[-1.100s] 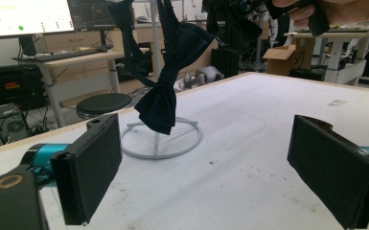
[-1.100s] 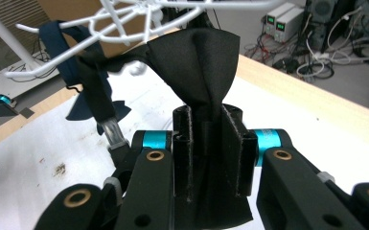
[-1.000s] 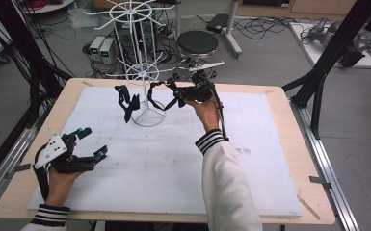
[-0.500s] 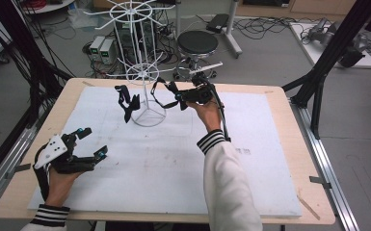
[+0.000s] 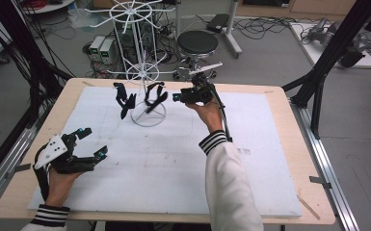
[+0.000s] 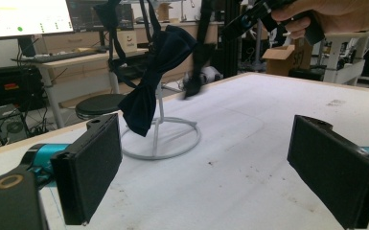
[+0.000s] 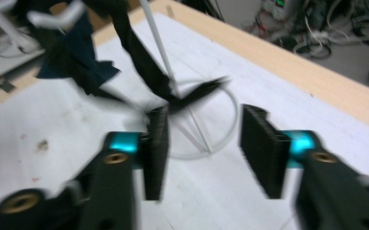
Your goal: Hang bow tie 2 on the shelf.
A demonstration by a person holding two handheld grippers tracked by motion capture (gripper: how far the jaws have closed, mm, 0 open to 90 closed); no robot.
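Black bow tie (image 5: pixel 154 96) freed, right tongs (image 5: pixel 177 98) parted

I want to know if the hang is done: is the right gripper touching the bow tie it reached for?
Apart. In the right gripper view the right gripper has just opened, nothing between its jaws; the bow tie hangs beyond on the rack.

A wooden table (image 5: pixel 289 103) carries a white mat (image 5: pixel 173 163) that covers nearly all of its top, leaving a bare wood border along every edge. The ring base of a white wire stand (image 5: pixel 148 115) rests on the mat near the far edge, left of the middle. The mat shows small dark marks.
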